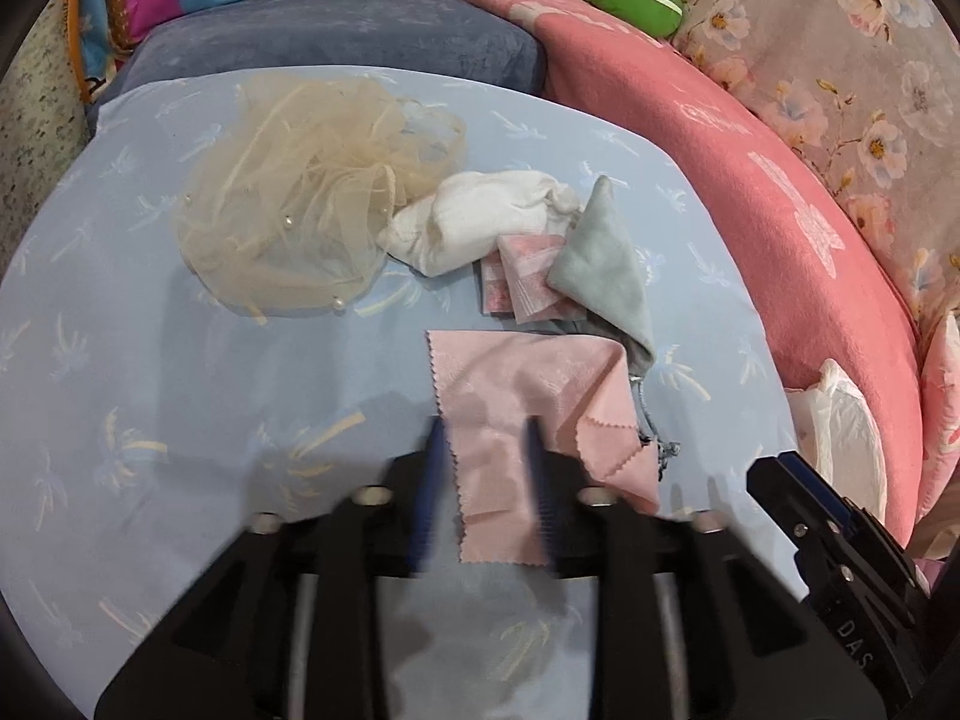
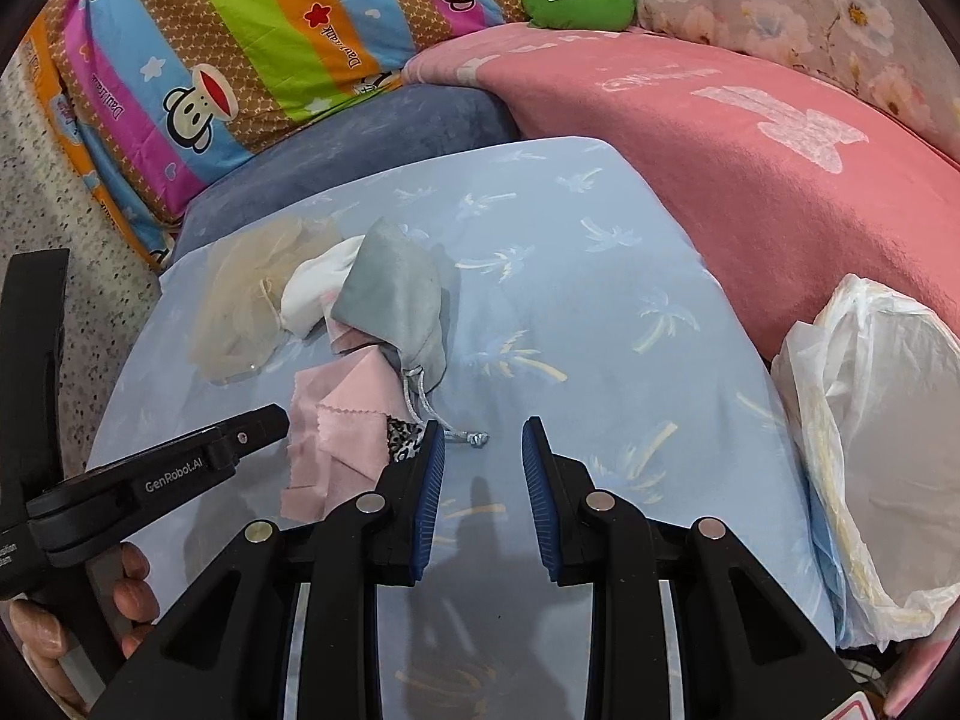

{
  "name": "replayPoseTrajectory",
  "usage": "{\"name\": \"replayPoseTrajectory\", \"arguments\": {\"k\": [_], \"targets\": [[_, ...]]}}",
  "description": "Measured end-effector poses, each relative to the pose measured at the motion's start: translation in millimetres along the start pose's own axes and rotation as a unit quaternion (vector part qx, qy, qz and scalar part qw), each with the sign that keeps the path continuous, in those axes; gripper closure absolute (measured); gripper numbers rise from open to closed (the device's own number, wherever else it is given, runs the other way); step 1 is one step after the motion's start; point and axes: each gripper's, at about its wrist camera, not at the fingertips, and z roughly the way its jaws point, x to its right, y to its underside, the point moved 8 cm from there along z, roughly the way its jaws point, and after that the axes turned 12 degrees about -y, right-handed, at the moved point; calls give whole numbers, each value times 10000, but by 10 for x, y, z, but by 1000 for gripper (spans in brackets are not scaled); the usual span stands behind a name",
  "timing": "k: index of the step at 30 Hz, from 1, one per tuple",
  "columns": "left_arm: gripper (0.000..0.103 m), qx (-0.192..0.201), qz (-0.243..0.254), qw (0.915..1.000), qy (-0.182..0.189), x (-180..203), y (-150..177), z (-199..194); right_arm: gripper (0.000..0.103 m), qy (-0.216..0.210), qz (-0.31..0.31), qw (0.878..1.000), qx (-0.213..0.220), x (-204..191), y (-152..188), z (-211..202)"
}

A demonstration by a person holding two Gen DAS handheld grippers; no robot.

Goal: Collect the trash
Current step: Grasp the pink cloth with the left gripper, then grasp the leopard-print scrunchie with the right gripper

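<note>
Hovering over the near part of the bed [image 1: 180, 360], our left gripper [image 1: 486, 462] has its blue jaws spread on either side of the pink cloth [image 1: 528, 396], whose zigzag-cut edge lies flat on the pale blue sheet; the left wrist view is blurred there, so we cannot tell whether the pads touch the fabric. From the right wrist view the same gripper [image 2: 264, 423] shows only as a dark arm reaching the pink cloth [image 2: 336, 450] from its left side.

Our right gripper [image 2: 483, 444] hangs above bare sheet just right of the cloth, its jaws spread with nothing between them. A grey drawstring pouch [image 2: 396, 306] lies just behind the cloth, its knotted cord [image 2: 456, 435] trailing toward our left pad. Touching the pouch on its far left side are a crumpled white sock [image 1: 474, 222] and a folded pink paper packet [image 1: 522, 276], and beyond those sits a heap of beige netting [image 1: 300, 192] dotted with pearls, toward the bed's far left corner.

At the bed's right edge a white plastic bag [image 2: 870, 420] stands slumped, its mouth facing up, against a pink blanket [image 2: 720, 168]. A striped cartoon pillow [image 2: 240, 48] and a green cushion [image 2: 576, 0] rest past the far edge.
</note>
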Motion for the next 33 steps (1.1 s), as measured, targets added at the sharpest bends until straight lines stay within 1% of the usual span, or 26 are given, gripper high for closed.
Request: {"name": "replayPoseTrajectory", "arguments": {"k": [2,3,5,7,8,9,10,12,14,15,18,20,24,28,29,30,33], "targets": [[36,127,-38,9999,78,46,-12,-32,76,48,33,10000,-1,46,-8,-5],[33,156,-19,9998,154,87,-17,-36,76,67,47,10000,-1,58,-14,-4],[33,94,27,9995,291,172,-22,11,76,94,65,9999,-5,81,-21,-5],[34,24,49,9996,277,235,-27,95,76,115,60,9999,-12,90,-28,-2],[35,8,60,9996,267,258,-27,130,76,121,52,9999,-23,86,-26,3],[47,-31,67,9996,264,280,-26,175,76,125,39,9999,-39,80,-19,11],[53,-83,69,9995,303,293,-22,200,76,125,29,9999,-55,72,-13,22],[80,-229,28,9990,373,285,-9,269,76,114,19,9999,-93,67,12,48],[93,-268,-61,9988,413,214,-6,265,76,94,5,9999,-124,40,32,73],[96,-239,-115,9987,435,171,-16,244,76,82,-14,9999,-144,18,42,91],[99,-95,-248,9990,354,-5,-49,152,76,19,-79,9998,-204,-64,64,150],[99,-58,-373,9985,397,-110,-56,110,76,-39,-137,9996,-243,-142,75,198],[99,37,-440,9989,142,-273,-68,81,76,-158,-252,9989,-353,-303,109,318],[99,48,-455,9990,-21,-359,-60,89,75,-230,-312,9982,-468,-414,139,462],[99,38,-452,9990,-41,-377,-50,95,72,-238,-303,9980,-492,-425,143,492],[99,33,-440,9990,-72,-381,-49,101,71,-235,-293,9980,-508,-430,151,525],[99,37,-394,9991,-166,-405,-38,113,71,-210,-283,9977,-581,-438,192,606]]}}
